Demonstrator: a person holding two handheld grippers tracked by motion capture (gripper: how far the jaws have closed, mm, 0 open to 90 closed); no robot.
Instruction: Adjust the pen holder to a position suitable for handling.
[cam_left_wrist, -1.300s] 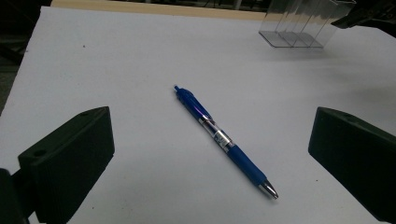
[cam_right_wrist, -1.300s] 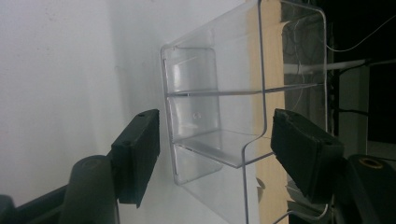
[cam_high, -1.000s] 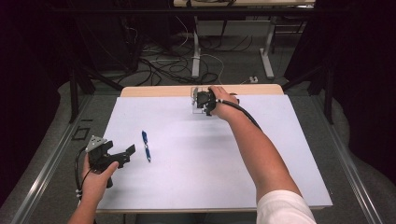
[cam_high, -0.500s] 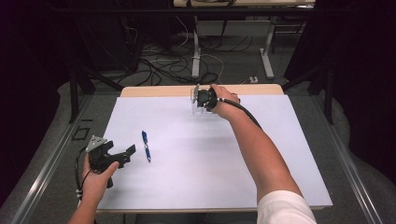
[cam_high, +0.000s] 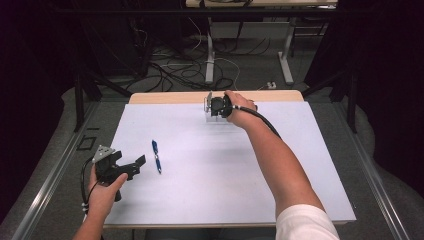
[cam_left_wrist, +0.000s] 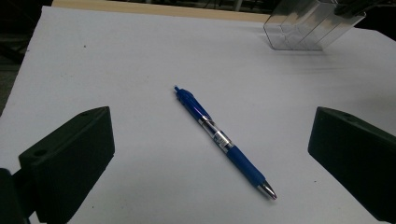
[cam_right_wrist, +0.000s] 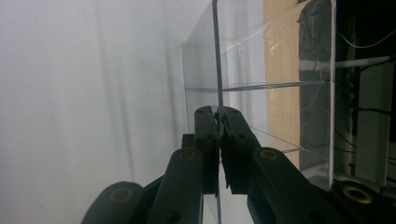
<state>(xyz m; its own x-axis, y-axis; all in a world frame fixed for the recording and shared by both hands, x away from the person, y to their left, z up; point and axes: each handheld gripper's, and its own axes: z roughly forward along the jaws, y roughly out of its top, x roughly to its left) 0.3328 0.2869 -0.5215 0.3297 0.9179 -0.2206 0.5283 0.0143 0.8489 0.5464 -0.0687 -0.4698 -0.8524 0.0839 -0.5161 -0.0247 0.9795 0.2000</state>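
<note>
Right gripper: the black two-jaw right gripper sits at the far middle of the table; its jaws have just been closing and now pinch one thin wall of the clear plastic compartment box, with the wall between the pads.
Clear box: the clear plastic compartment box stands on the white sheet near the far edge, just before the bare wooden strip; inner dividers show through its walls.
Left gripper: the black two-jaw left gripper, held at the near left, has its jaws spread wide and holds nothing.
Pen: the blue click pen with a silver tip lies flat on the sheet, apart from both jaws, just right of the left gripper in the high view.
Table: a white sheet covers the table.
</note>
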